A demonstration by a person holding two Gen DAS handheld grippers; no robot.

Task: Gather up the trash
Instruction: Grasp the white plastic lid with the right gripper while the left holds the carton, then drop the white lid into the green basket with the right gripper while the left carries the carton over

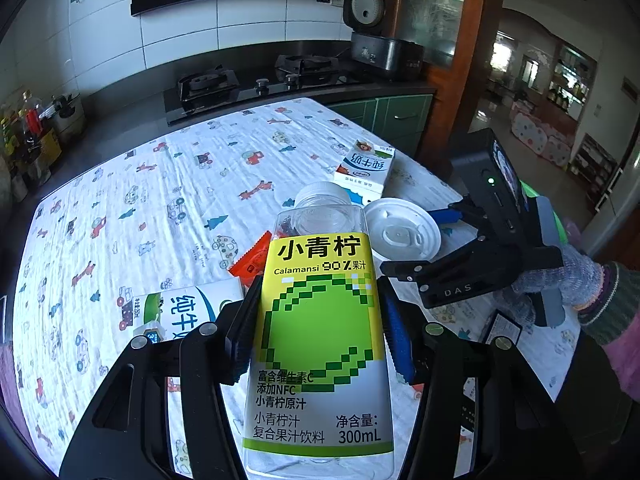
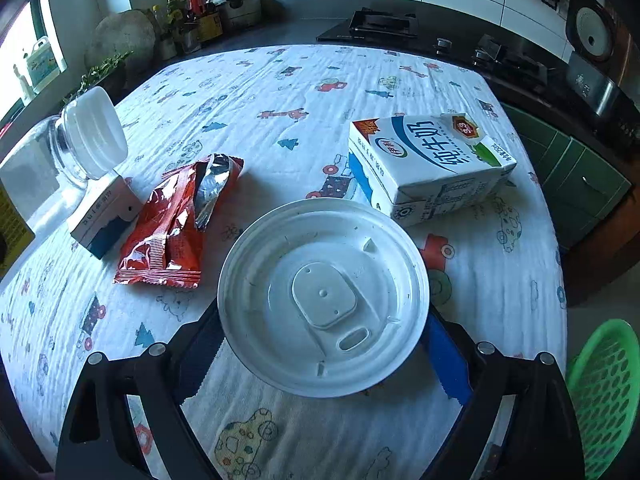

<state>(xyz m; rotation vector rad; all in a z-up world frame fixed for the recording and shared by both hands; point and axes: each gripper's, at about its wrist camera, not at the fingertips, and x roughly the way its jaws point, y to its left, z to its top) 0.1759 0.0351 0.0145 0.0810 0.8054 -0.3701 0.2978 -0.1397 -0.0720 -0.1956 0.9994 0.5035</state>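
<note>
My left gripper [image 1: 320, 320] is shut on a clear juice bottle [image 1: 320, 320] with a yellow-green label and white cap, held above the table; the bottle also shows at the left of the right wrist view [image 2: 60, 160]. My right gripper [image 2: 324, 344] is shut on a white plastic cup lid [image 2: 324, 300], which also shows in the left wrist view [image 1: 402, 234]. A red snack wrapper [image 2: 176, 224], a milk carton [image 2: 428, 164] and a second milk carton [image 1: 188, 312] lie on the cloth-covered table [image 2: 280, 92].
A green plastic basket [image 2: 604, 396] stands beyond the table's right edge. A black stove [image 1: 256, 84] and rice cooker [image 1: 376, 28] sit on the counter behind the table. Bottles and jars [image 2: 192, 16] line the far counter.
</note>
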